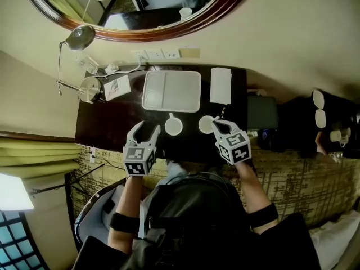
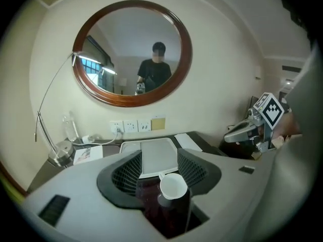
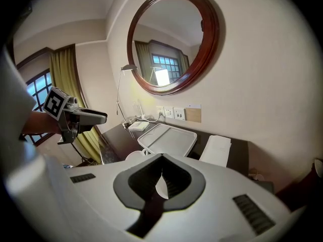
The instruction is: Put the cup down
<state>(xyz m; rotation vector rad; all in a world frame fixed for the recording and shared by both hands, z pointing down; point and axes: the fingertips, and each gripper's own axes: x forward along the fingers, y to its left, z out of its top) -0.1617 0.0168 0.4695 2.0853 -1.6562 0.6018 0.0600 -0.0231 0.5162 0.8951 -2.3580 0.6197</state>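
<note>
Resting on desk, two white cups, one tray — two claws nearby.

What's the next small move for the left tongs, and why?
Probably draw the left tongs back clear of the white cup: it already stands upright on the dark desk, and the tongs are apart, not pressing on it, so the put-down looks done.

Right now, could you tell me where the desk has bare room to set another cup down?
The tray is empty. The desk is bare front-left, between the card and the left cup. Crowded spots: around the right cup and by the lamp base.
</note>
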